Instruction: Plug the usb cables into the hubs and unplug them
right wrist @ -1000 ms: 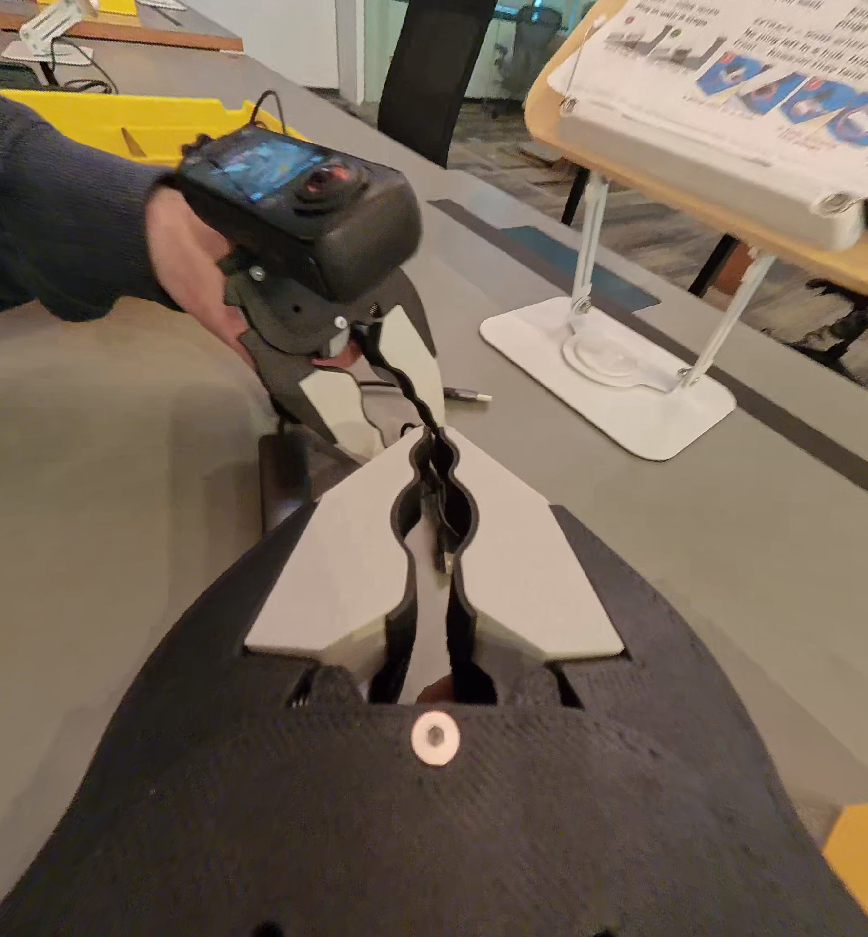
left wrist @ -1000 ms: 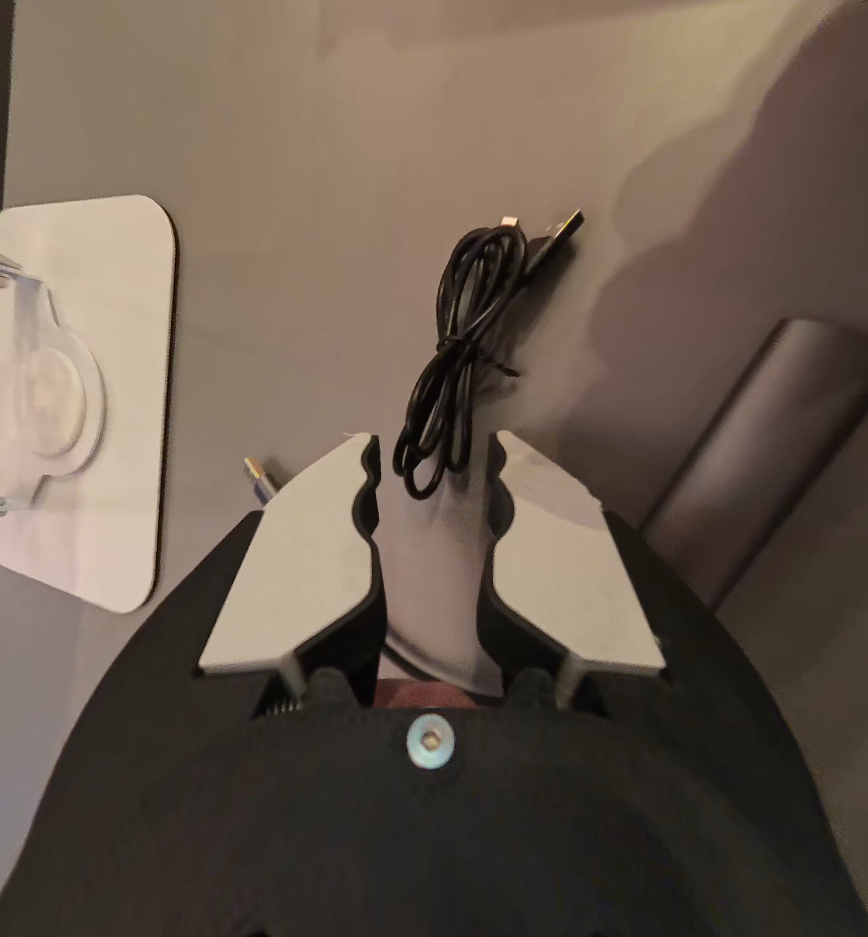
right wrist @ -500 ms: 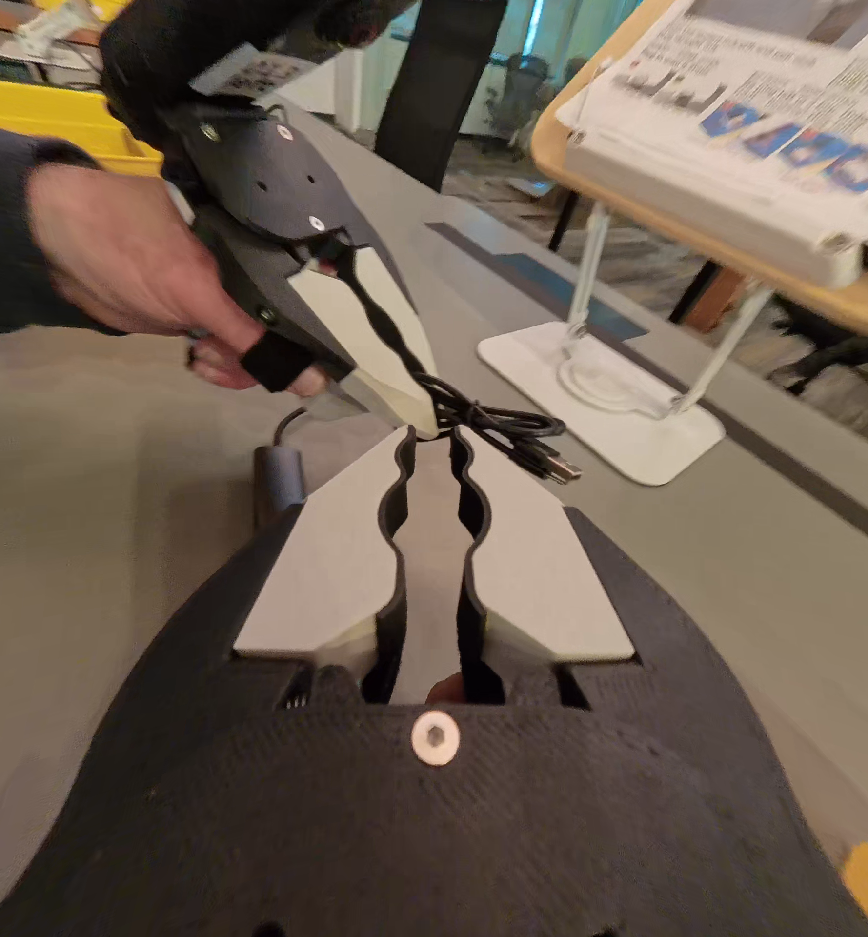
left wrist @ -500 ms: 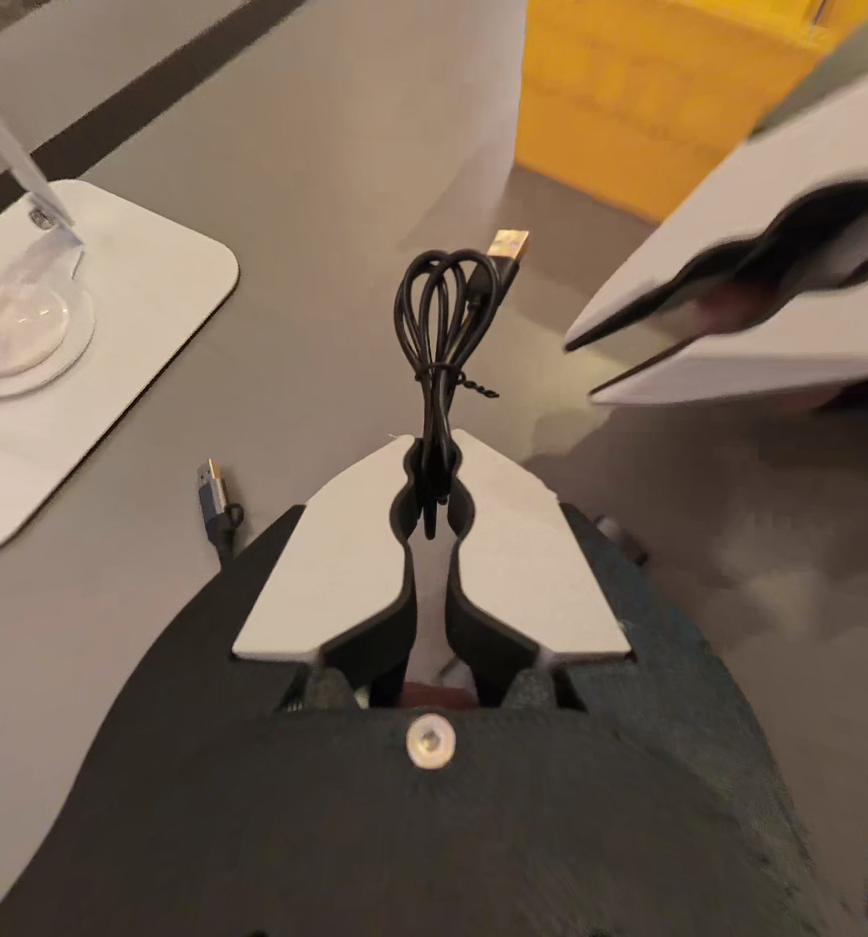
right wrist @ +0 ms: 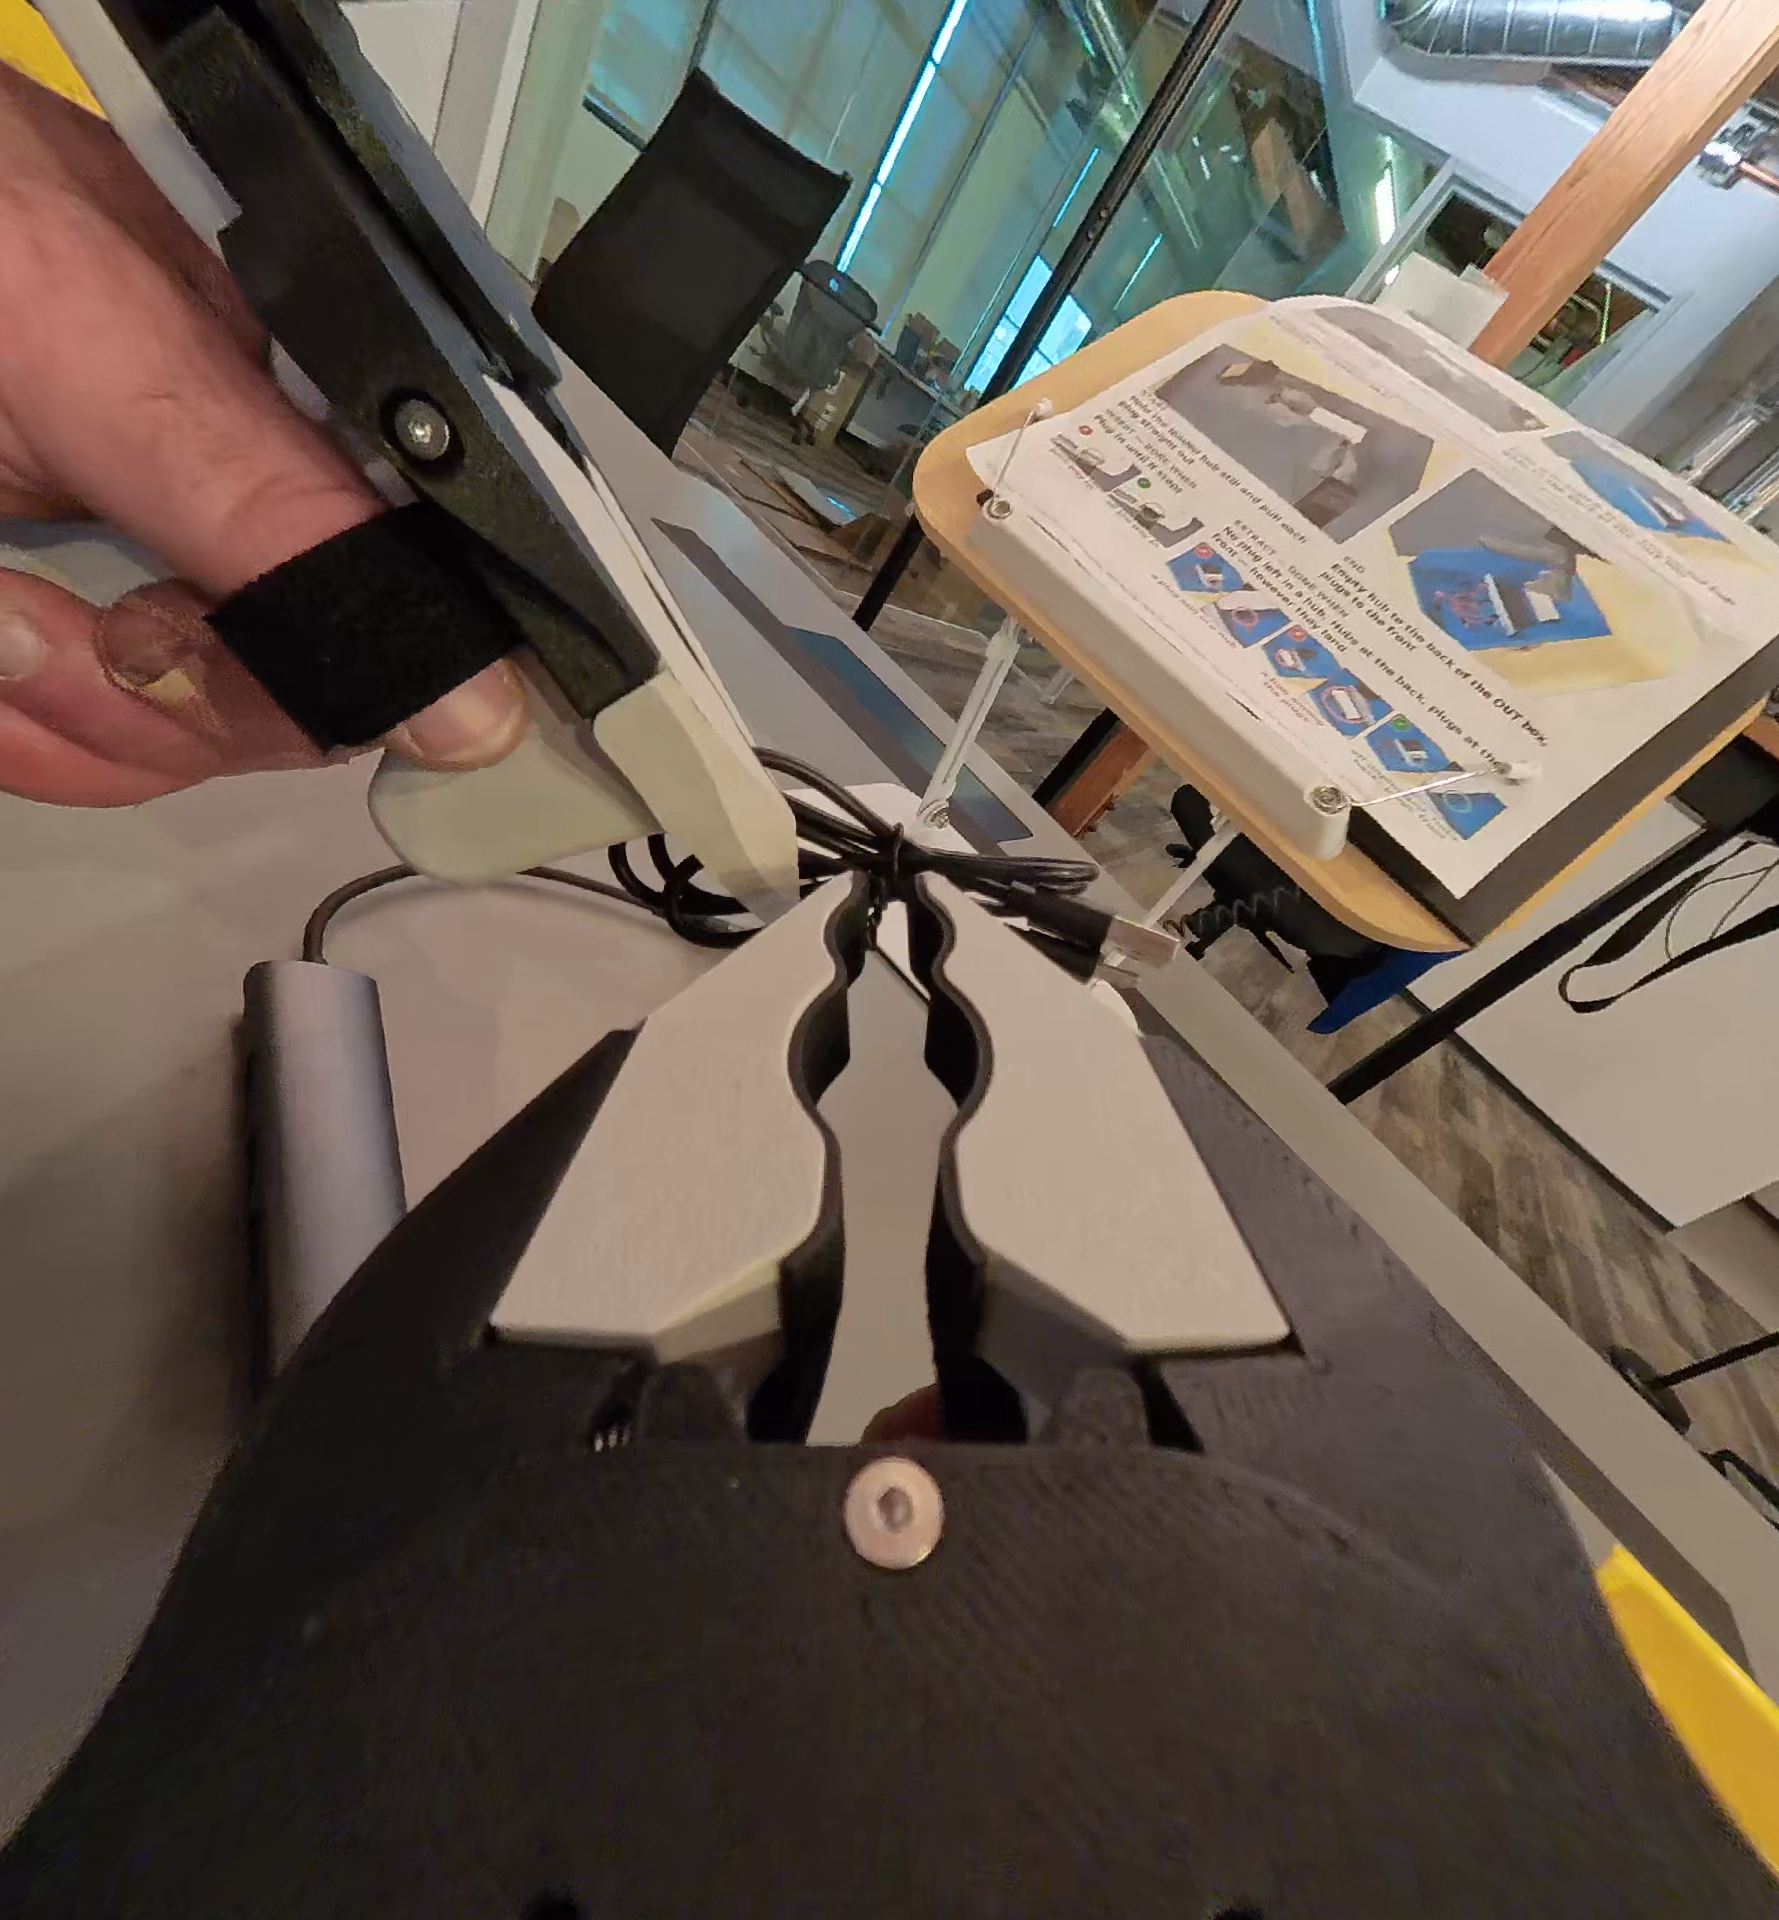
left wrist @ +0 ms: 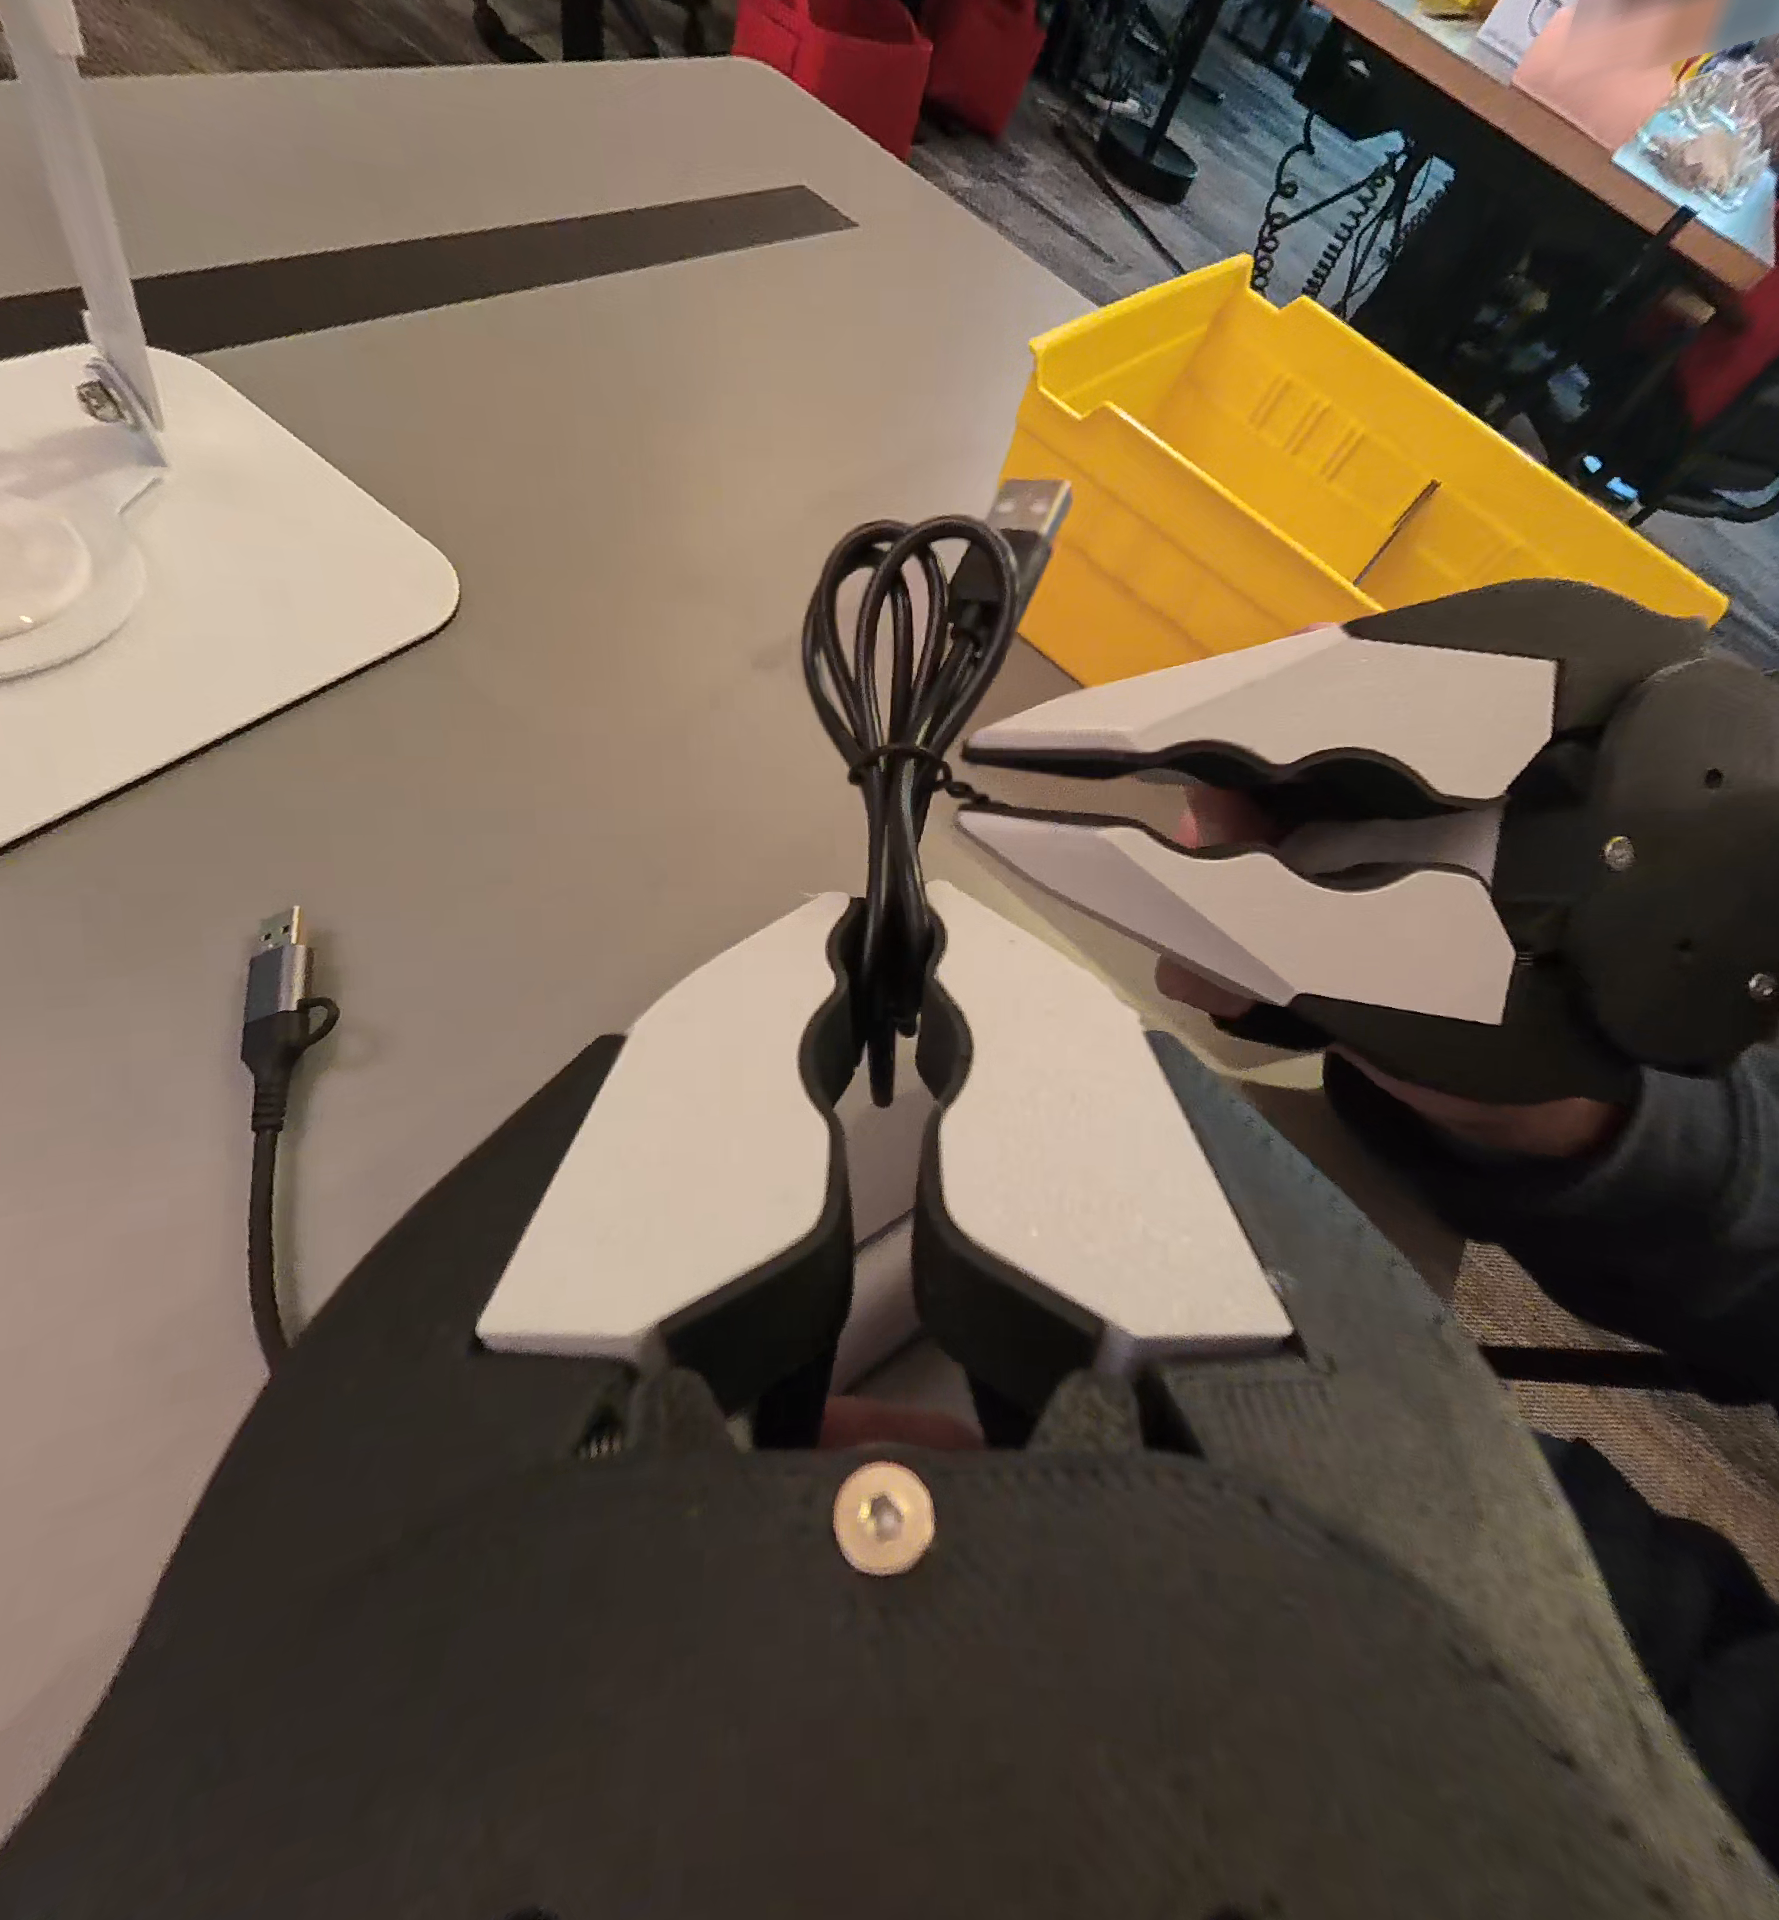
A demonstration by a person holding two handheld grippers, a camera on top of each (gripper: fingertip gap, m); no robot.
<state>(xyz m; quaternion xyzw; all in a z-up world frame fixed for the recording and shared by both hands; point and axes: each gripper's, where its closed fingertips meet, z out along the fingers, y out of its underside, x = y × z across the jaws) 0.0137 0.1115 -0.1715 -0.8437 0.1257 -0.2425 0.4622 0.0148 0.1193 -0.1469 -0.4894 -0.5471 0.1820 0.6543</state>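
My left gripper (left wrist: 885, 914) is shut on a black USB cable bundle (left wrist: 890, 665) and holds it above the grey table with its loops up. The bundle's silver plug (left wrist: 1025, 514) sticks out at the top right. A thin twist tie (left wrist: 900, 764) binds the bundle. My right gripper (right wrist: 885, 894) comes in from the right, its jaws a narrow gap apart around the tie's loose end. It also shows in the left wrist view (left wrist: 968, 784). A grey hub (right wrist: 313, 1122) lies on the table below; its braided lead ends in a grey plug (left wrist: 277, 966).
A white stand base (left wrist: 189, 582) sits at the table's left and carries a tilted board with instruction sheets (right wrist: 1384, 582). A yellow bin (left wrist: 1332, 499) stands at the table's right edge. A person's hand (right wrist: 85, 468) holds the left gripper. The tips of both grippers are at nearly the same place. The grey hub (right wrist: 313, 1122) lies around 12 cm away from my left fingertips. My left tips are roughly 15 cm from the grey plug (left wrist: 277, 966).
The cable bundle has passed from my right gripper to my left, which shut on it and lifted it. My right gripper let go, opened a little, and now has its tips at the twist tie.
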